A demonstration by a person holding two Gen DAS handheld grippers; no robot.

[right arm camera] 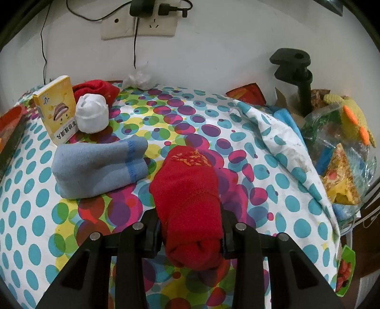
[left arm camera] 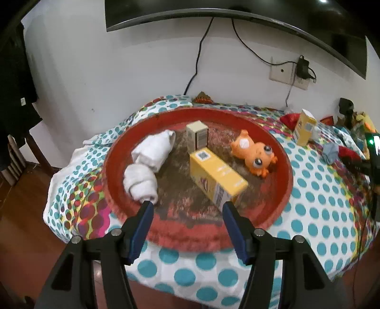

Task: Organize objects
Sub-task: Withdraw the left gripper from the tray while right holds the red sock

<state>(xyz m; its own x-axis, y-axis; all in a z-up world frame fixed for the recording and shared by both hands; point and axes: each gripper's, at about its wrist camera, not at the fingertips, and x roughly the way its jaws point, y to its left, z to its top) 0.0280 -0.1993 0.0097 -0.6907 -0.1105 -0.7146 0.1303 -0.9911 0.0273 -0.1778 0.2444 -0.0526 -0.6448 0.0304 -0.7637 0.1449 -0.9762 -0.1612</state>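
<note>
A round red tray (left arm camera: pixel 114 166) sits on the polka-dot cloth. In it lie two rolled white socks (left arm camera: pixel 152 149), a small beige box (left arm camera: pixel 197 135), a yellow box (left arm camera: pixel 217 177) lying on its side, and an orange toy animal (left arm camera: pixel 255 154). My left gripper (left arm camera: pixel 187 208) is open and empty over the tray's near rim, its right fingertip just in front of the yellow box. My right gripper (right arm camera: pixel 190 228) is shut on a rolled red sock (right arm camera: pixel 187 197) above the cloth. Nearby lie a blue sock roll (right arm camera: pixel 99 166), a white sock roll (right arm camera: pixel 92 116), another red sock (right arm camera: pixel 95 90) and an upright yellow box (right arm camera: pixel 57 109).
A wall with a socket (right arm camera: pixel 142 26) and cables stands behind the table. A black clamp stand (right arm camera: pixel 296 78), a knitted yellow toy (right arm camera: pixel 351 116) and plastic bags (right arm camera: pixel 339 171) crowd the right edge. A folded part of the cloth (right arm camera: pixel 273 142) rises at the right. A monitor (left arm camera: pixel 213 14) hangs above.
</note>
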